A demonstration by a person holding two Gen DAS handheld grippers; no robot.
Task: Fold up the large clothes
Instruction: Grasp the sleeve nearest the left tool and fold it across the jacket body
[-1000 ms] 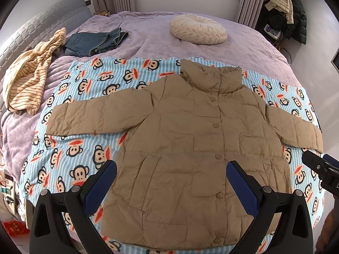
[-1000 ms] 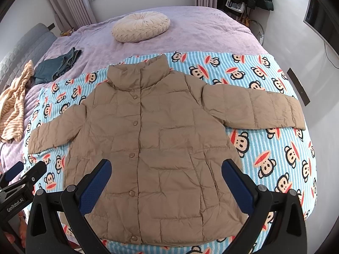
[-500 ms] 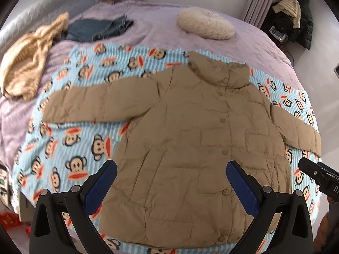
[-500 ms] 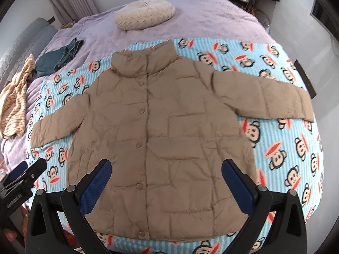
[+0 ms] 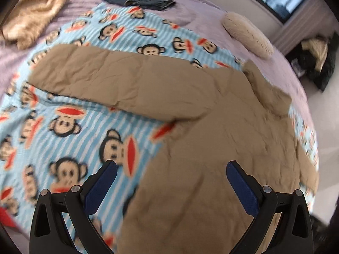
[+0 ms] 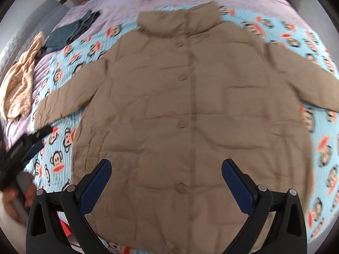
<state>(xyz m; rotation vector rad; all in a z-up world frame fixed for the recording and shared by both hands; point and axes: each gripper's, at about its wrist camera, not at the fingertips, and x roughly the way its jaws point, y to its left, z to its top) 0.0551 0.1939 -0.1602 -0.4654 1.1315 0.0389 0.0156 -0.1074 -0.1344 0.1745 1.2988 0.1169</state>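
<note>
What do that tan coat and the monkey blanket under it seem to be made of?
The coat looks like a thin, matte woven shell over soft padding: stitched quilt lines divide it into puffy panels, and the surface shows fine crinkles. Whether the filling is down or synthetic cannot be told. The blanket looks like a soft printed fleece or flannel, matte and slightly fuzzy, though motion blur leaves that open.

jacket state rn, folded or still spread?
Spread flat. The tan jacket lies front up on the monkey-print blanket, both sleeves out sideways, collar up, no fold made. Both claws open, holding nothing.
</note>
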